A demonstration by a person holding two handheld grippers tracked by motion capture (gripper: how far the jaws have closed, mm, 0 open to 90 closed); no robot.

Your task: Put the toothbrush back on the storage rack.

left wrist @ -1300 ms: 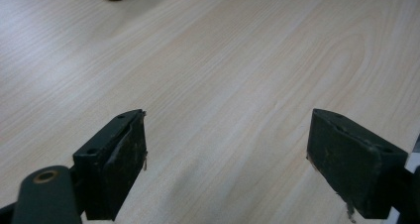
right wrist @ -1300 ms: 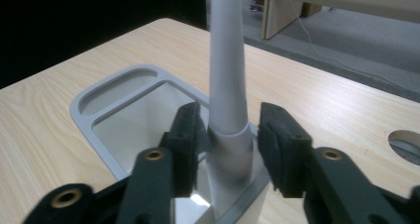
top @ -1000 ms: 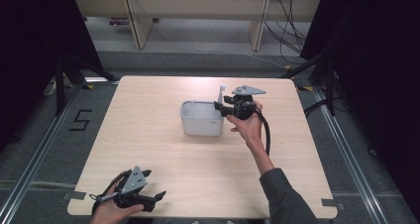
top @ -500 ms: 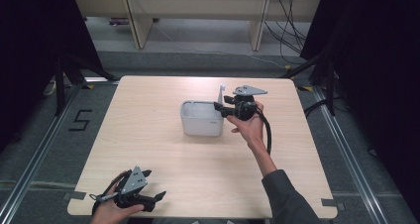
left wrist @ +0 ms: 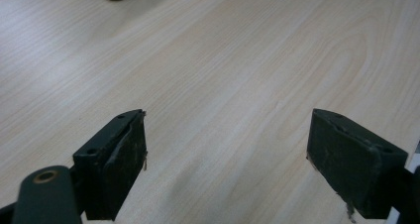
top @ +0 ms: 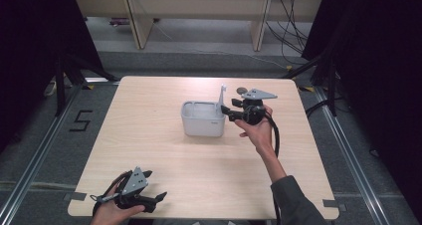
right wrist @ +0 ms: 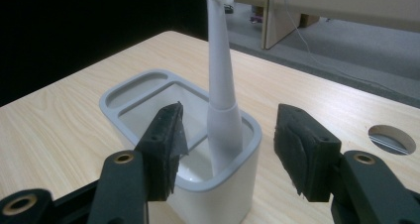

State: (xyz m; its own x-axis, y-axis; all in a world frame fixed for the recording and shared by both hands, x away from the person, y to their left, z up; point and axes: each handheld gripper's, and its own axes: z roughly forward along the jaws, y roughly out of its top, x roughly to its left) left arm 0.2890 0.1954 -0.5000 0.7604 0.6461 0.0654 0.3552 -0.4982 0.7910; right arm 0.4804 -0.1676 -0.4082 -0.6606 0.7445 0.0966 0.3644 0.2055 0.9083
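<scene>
Electric toothbrush [right wrist: 220, 85] stands tilted in the near compartment of the white holder [right wrist: 148, 92], mid-desk [top: 164, 185], leaning on the rim. So the drop-in looks done. My right hand-held gripper [right wrist: 228, 149] has just been opening; its jaws straddle the handle with gaps on both sides, released. Left to do: pull back. My left hand-held gripper [left wrist: 228, 154] rests wide open at the desk's near edge, empty.
</scene>
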